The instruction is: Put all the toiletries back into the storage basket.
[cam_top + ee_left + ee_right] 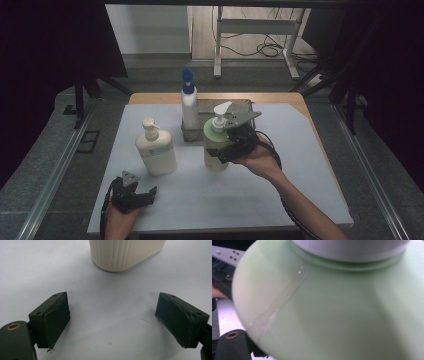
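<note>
My right gripper (231,145) has its fingers clamped around the pale green pump bottle (216,146), which I hold just in front of the grey wire basket (240,106). The bottle's long axis stands nearly upright, slightly tilted, its white pump spout (223,108) pointing up and away toward the basket. A blue-capped squeeze bottle (189,102) stands at the basket's left end. My left gripper (134,195), fingers (56,317) spread and empty, rests on the counter (295,165) near the cream pump bottle (155,149), left of the basket.
</note>
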`<state>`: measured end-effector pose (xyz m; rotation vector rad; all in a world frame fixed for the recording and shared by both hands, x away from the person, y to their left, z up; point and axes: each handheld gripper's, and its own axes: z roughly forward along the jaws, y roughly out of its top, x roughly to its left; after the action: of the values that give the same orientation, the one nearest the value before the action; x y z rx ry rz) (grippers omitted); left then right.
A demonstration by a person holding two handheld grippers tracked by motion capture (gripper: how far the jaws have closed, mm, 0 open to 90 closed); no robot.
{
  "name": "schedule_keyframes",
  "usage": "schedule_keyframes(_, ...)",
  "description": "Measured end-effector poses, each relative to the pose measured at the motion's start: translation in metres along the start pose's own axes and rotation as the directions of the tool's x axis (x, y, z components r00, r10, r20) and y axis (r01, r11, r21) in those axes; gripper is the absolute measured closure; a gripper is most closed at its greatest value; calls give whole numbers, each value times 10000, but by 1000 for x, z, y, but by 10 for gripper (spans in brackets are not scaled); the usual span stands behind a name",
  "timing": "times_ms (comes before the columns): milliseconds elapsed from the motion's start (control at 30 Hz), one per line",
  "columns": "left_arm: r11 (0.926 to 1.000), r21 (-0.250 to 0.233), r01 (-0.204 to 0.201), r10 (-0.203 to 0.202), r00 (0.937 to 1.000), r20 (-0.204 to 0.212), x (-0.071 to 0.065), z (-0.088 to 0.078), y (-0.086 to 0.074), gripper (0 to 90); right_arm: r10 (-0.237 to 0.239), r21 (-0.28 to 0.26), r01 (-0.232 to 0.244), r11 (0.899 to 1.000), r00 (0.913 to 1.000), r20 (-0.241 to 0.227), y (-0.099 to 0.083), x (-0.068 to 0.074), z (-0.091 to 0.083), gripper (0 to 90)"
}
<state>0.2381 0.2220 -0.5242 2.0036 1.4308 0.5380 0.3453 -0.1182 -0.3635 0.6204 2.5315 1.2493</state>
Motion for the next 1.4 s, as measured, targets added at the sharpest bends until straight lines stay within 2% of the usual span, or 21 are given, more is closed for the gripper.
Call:
schedule_keyframes(233, 10000, -7, 1, -1, 10000, 3, 0, 0, 0, 119, 109, -118, -105, 9999, 9992, 385, 17, -10, -2, 123)
schedule_keyframes(567, 10000, -19, 15, -15, 10000, -3, 0, 0, 0, 119, 293, -121, -283, 9995, 9956, 889, 31, -28, -2, 124)
schedule_keyframes(1067, 10000, -5, 10, -10, 10000, -1, 0, 0, 0, 119, 764, -284, -730, 9969, 9866, 1444, 53, -53, 8, 124)
schedule_keyframes(1400, 10000, -3, 12, -12, 10000, 0, 0, 0, 0, 119, 992, -296, -954, 9950, 9794, 1759, 60, -64, 16, 124)
